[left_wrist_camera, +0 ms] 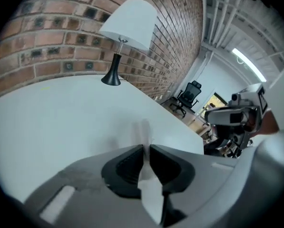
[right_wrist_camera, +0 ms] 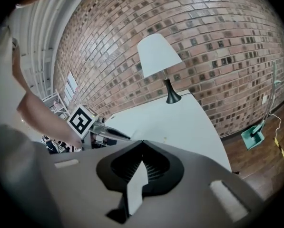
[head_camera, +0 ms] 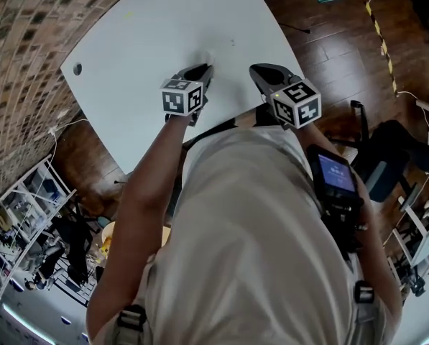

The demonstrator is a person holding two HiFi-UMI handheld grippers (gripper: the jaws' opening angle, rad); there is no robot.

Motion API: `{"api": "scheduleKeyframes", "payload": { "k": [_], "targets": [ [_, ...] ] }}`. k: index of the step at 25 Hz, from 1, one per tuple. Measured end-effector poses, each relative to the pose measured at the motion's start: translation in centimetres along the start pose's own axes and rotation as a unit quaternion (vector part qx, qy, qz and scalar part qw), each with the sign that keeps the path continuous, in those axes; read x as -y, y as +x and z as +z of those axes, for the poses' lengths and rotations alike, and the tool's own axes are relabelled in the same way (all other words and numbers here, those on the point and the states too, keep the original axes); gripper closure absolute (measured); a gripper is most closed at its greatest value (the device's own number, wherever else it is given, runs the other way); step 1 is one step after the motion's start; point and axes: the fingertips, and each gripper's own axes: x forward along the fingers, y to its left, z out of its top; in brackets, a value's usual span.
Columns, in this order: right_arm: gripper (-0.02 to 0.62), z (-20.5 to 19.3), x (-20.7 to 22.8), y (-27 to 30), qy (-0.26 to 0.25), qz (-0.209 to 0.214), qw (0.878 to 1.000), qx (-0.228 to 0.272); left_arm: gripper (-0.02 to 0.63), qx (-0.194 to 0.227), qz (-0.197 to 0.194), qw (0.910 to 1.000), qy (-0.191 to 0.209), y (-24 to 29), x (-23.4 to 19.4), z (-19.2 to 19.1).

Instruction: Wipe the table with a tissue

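While the left gripper angles down over the middle of the white table, its jaws are pinched on a tissue, a pale tuft poking past the tips just above the surface. Whether the tissue touches the tabletop, I can't tell. The right gripper hangs just beside it, jaws closed tip to tip, nothing poking past them. So the tissue is in hand. The table lamp end and the broad top look unmarked, and most of the wiping seems left to do.
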Motion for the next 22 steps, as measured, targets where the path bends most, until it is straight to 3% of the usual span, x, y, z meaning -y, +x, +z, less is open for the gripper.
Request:
{"api": "scheduleKeyframes", "payload": {
  "k": [5,9,15,22],
  "targets": [
    [0.588,0.2,3.0,-2.0,0.012,-0.001,1.0,0.009,0.555,-0.041,0.059,0.9953,0.065,3.3,-0.6,3.0],
    [0.588,0.2,5.5,-3.6,0.027,-0.009,0.999,0.016,0.557,-0.05,0.097,0.9913,0.072,5.5,-1.4,5.0],
    [0.588,0.3,8.3,-4.7,0.044,-0.014,0.999,0.022,0.557,-0.071,0.111,0.9858,0.104,7.6,-1.8,6.6],
    [0.588,0.8,9.8,-4.7,0.048,-0.01,0.998,0.026,0.56,-0.102,0.112,0.9699,0.191,8.2,-1.4,5.8]
  ]
}}
